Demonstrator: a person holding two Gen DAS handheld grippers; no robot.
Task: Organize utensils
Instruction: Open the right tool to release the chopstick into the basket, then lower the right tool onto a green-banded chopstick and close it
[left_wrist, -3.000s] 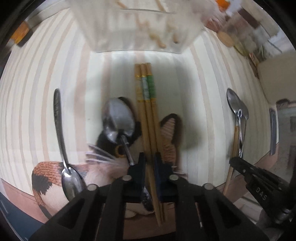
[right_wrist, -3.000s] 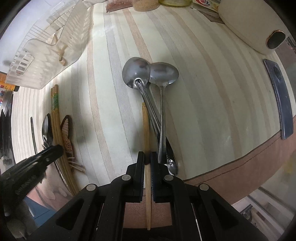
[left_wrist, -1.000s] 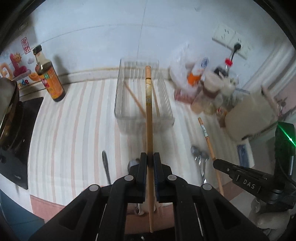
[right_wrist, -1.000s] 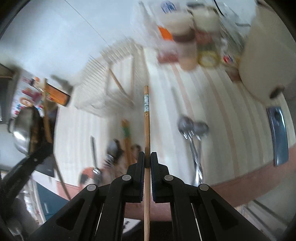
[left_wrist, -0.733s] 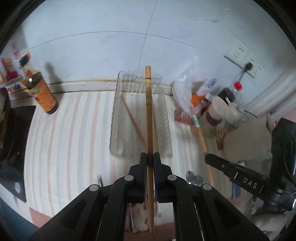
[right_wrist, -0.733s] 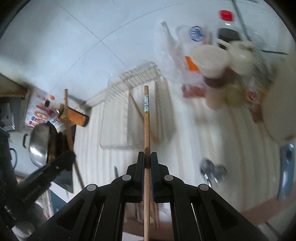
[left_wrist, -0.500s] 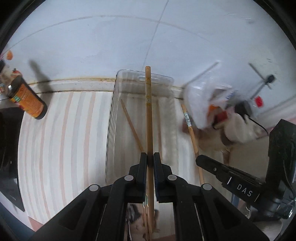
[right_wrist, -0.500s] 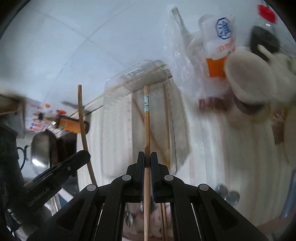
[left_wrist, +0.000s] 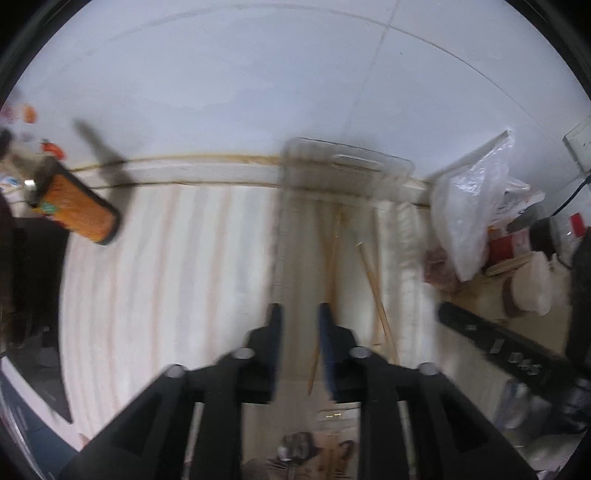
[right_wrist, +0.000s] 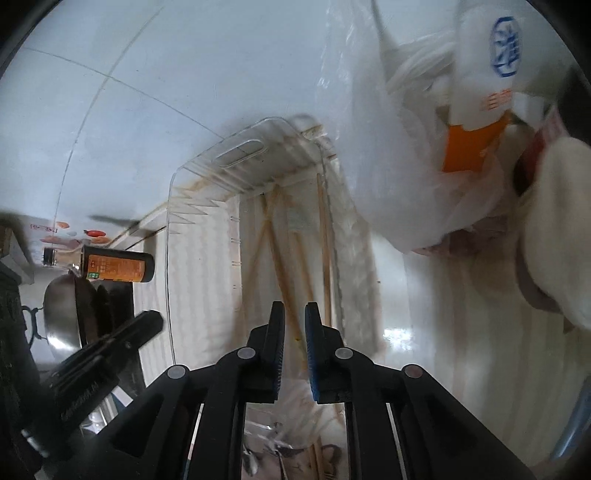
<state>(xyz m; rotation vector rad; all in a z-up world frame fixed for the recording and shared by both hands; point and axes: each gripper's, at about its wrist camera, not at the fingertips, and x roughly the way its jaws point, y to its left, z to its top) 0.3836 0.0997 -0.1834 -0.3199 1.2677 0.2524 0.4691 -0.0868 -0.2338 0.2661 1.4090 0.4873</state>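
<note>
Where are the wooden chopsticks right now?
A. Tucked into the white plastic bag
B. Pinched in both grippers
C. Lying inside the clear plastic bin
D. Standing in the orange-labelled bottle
C: the chopsticks lie loose on the floor of the clear plastic bin, and both the left gripper and right gripper are open with nothing between their fingers.

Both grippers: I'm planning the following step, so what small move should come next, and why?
Probably draw both back toward the counter's near edge for more utensils. The left gripper and right gripper are open and empty above the clear bin, where chopsticks already lie.
</note>
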